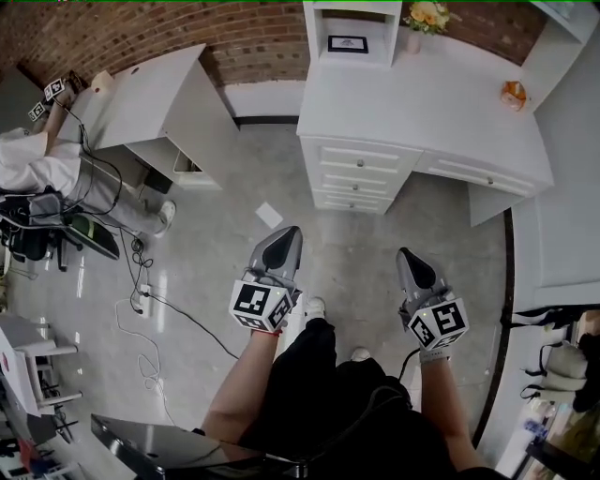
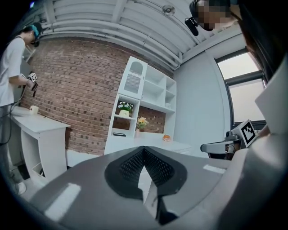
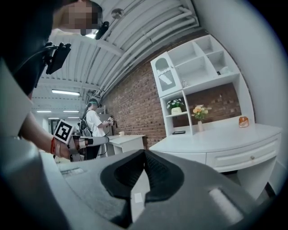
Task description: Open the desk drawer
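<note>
A white corner desk (image 1: 412, 98) stands ahead at the upper right. Its stack of three knobbed drawers (image 1: 358, 178) is shut, and so is a wider drawer (image 1: 476, 174) to the right. That wide drawer (image 3: 245, 158) also shows shut in the right gripper view. My left gripper (image 1: 292, 231) and right gripper (image 1: 401, 251) hover over the floor, well short of the desk. Both are shut with nothing in them. The left gripper (image 2: 144, 149) points towards the desk's shelf unit (image 2: 144, 103); the right gripper (image 3: 144, 152) points at the desk's front.
A second white desk (image 1: 150, 94) stands at the upper left, with another person (image 1: 37, 169) beside it. Cables (image 1: 150, 309) and a sheet of paper (image 1: 269, 215) lie on the grey floor. A flower vase (image 1: 424, 19), a small frame (image 1: 348, 44) and an orange object (image 1: 512, 94) sit on the corner desk.
</note>
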`<state>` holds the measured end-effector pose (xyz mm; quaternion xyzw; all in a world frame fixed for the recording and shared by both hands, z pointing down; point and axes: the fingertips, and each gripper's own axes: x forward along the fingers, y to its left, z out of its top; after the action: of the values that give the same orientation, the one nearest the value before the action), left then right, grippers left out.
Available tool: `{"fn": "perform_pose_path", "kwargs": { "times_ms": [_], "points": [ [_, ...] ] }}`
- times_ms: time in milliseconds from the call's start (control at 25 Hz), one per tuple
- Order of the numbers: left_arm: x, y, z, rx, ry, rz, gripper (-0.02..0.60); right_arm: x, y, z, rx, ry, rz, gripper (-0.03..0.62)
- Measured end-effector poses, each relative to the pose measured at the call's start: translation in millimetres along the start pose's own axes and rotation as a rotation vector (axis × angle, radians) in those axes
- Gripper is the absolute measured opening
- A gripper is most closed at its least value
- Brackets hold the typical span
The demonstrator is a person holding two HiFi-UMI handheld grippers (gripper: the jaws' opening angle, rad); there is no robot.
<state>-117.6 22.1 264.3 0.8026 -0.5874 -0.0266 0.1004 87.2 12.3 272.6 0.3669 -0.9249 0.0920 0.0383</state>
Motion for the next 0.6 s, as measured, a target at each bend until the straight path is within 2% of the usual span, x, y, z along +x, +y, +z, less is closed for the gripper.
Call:
{"fn": "perform_pose_path", "kwargs": {
  "times_ms": [320, 600],
  "points": [
    [37, 48, -4, 0.000, 0.049, -0.087, 0.002, 52, -3, 0, 0.013, 0.006, -0.085, 0.002],
    [67, 60, -13, -0.001, 0.070, -0.168, 0.002, 79, -4, -6, 0.022, 0.007, -0.118, 0.002]
  ]
}}
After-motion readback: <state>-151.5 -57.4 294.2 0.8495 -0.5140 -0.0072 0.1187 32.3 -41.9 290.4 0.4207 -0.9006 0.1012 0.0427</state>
